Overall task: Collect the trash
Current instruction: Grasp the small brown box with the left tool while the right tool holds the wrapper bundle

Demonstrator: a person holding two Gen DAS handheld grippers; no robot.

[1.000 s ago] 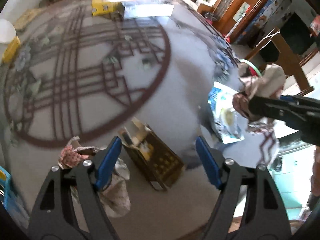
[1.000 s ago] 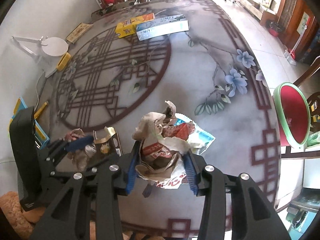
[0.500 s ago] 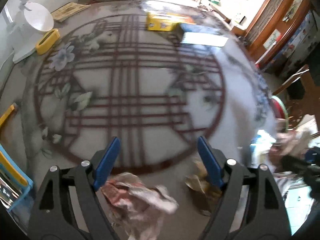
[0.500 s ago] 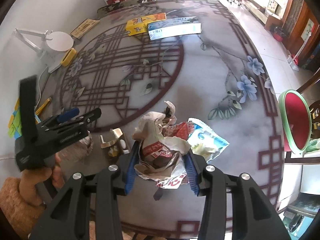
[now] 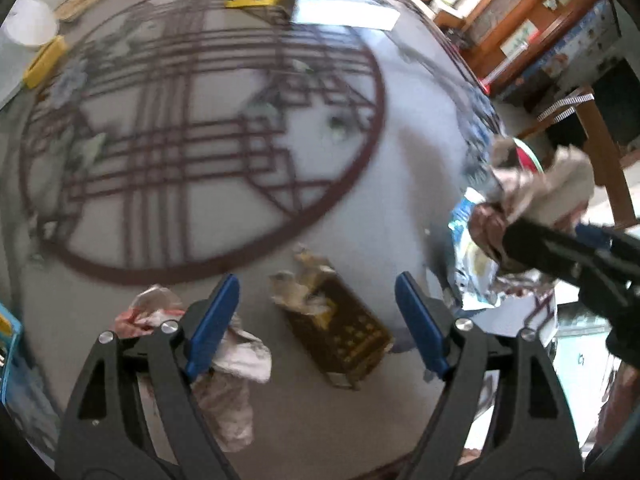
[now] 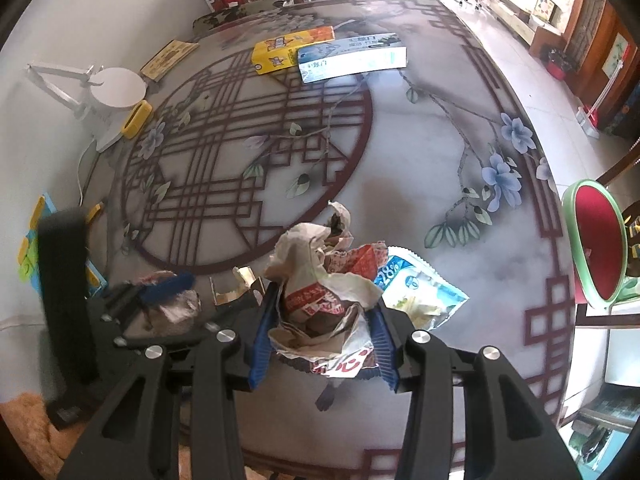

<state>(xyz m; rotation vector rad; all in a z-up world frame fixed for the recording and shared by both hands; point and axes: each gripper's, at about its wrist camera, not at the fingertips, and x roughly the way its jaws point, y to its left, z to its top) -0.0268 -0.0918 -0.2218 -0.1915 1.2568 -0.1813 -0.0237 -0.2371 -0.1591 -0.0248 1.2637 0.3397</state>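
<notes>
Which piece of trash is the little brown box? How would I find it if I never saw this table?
Start at the big dark-red circle pattern on the table and look just outside its near edge. Between the open blue-tipped fingers of the left gripper lies the brown box. Its neighbours, like the crumpled wrapper, are soft paper; only the box is stiff, with gold print and a torn-open end.
</notes>
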